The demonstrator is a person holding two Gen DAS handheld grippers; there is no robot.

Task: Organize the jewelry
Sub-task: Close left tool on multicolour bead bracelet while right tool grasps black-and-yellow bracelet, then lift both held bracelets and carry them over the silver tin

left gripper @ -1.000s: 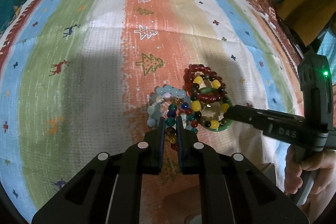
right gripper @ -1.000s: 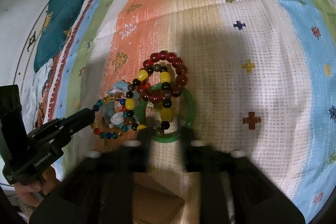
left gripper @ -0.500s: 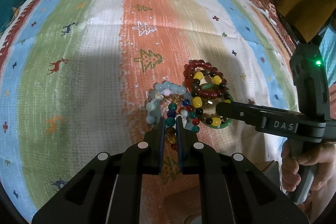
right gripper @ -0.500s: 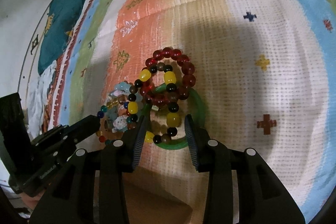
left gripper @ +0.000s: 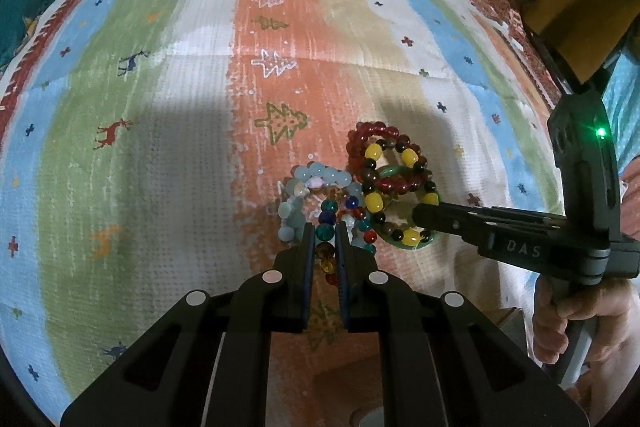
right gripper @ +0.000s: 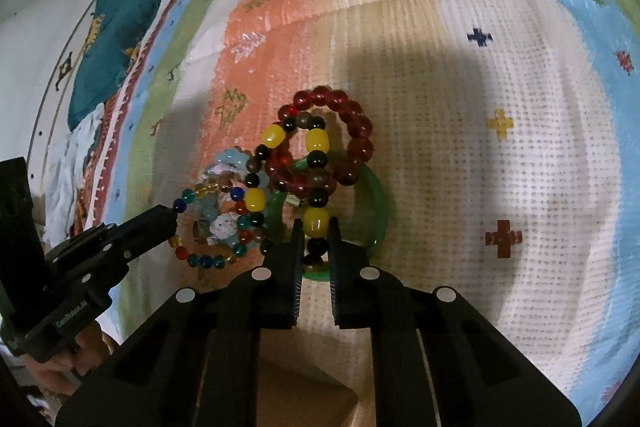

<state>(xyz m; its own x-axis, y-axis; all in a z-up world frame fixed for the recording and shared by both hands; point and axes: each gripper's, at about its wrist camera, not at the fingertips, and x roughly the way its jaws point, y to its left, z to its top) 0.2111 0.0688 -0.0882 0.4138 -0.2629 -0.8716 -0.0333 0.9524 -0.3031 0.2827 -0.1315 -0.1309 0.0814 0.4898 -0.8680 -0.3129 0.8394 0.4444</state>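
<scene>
So the whole jewelry pile is sitting in a tangle on the striped blanket [left gripper: 168, 131], mostly on the orange stripe near the little tree prints. My left gripper [left gripper: 325, 241] is pinched tight on the multicolored bead bracelet [left gripper: 327, 223], with a teal bead and an amber one squeezed right between the pads. That bracelet loops around under the pale blue bead bracelet [left gripper: 316, 174], which lies just beside it and overlaps it a bit.

My right gripper [right gripper: 316, 247] has its jaws clamped on the yellow and black bead bracelet [right gripper: 316, 187]: a fat yellow bead and a dark one are caught between the fingers. That strand lies draped across the dark red bead bracelet [right gripper: 344, 123] and the green bangle [right gripper: 380, 199], which sits flat on the blanket underneath both of them. The bangle's near edge peeks out right below my right fingertips.

Both grippers point steeply down at the pile, close side by side. A teal cloth [right gripper: 120, 27] is bunched up at the far left edge of the blanket.
</scene>
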